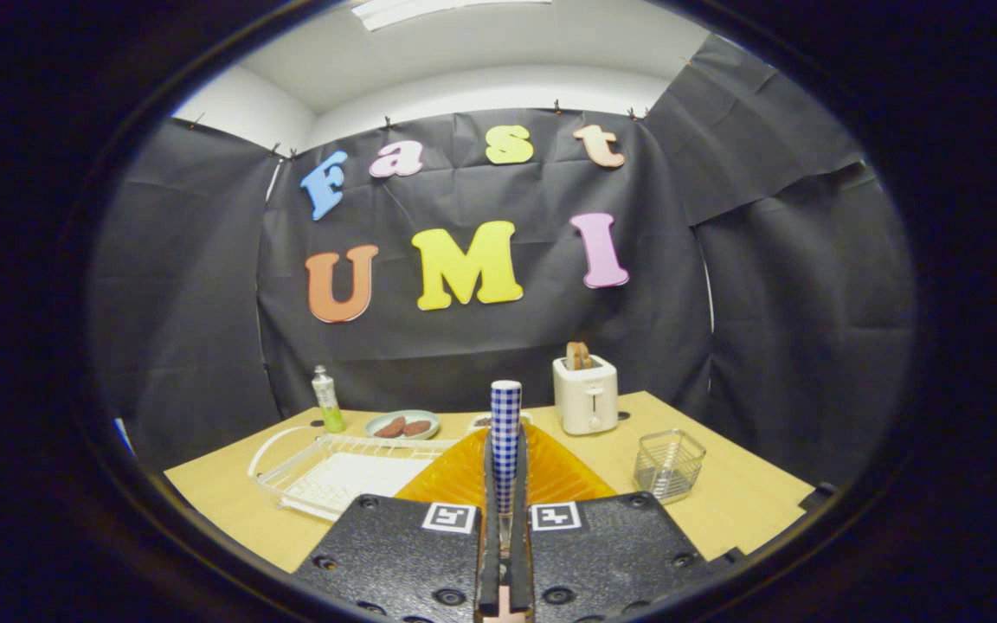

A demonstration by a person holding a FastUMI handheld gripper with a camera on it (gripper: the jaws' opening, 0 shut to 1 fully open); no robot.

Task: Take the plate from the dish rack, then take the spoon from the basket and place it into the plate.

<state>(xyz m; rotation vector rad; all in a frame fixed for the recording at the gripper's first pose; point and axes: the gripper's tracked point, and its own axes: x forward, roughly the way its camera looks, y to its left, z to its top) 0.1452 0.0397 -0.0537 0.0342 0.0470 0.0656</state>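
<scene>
Wooden tabletop (723,510) carries an orange ribbed plate (464,472) beyond the gripper (505,519), whose fingers pinch a blue-checked spoon handle (505,433) upright; wire basket (670,465) nearby.

1. The spoon (505,433) handle carries a blue-and-white check.
2. The plate (550,472) is translucent orange, ribbed.
3. The dish rack (325,472) is white.
4. The toaster (586,395) is cream.
5. The table (723,493) is pale wood.
6. The bottle (327,400) looks greenish, possibly clear above.
7. The small dish (402,424) is pale green.
</scene>
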